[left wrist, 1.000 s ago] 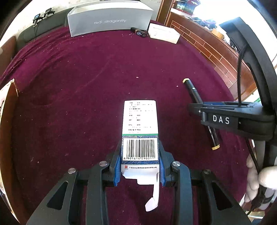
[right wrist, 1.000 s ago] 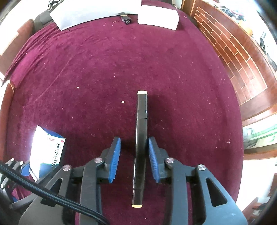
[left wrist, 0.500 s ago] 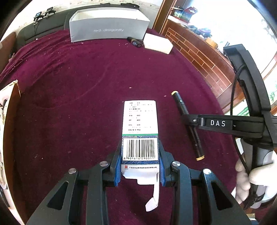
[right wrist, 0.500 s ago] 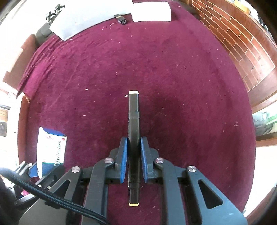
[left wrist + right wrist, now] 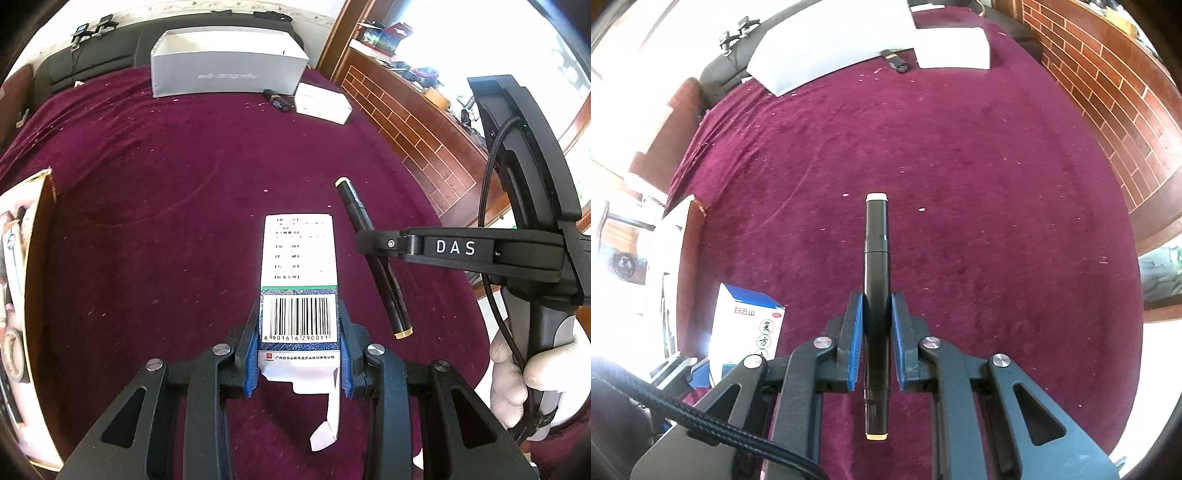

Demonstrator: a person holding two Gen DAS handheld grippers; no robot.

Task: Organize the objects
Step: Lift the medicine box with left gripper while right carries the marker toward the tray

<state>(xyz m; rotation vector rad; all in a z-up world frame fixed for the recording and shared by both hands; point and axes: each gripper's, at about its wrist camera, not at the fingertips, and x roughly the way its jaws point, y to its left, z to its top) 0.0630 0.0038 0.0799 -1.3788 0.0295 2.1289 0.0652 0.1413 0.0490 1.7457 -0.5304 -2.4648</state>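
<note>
Grippers first: you hold 2, 1 in each hand, above a table draped in dark red cloth [image 5: 960, 155]. Your left gripper [image 5: 298, 350] is clamped on a small medicine carton [image 5: 299, 280], blue pads pressing its 2 narrow sides near the barcode end. The carton's near flap hangs open and loose below the jaws. Your right gripper [image 5: 877, 339] is closed tight on a black marker pen [image 5: 876, 295] with pale caps at both ends — the pads grip it a little behind its middle, so the longer part sticks forward. Both items appear lifted clear of the cloth.

Handling, as a judgement: the carton looks light and thin-walled, so a hard squeeze could dent it, and the open flap may catch on an edge. The pen is stiff, smooth and probably slippery; a grip nearer its middle would keep it from swinging.

At the far edge of the table sits an open grey shoebox [image 5: 221, 74], with a small white box [image 5: 321, 107] and a little dark object [image 5: 277, 101] just beside it. The shoebox seems a likely place to put things.
</note>
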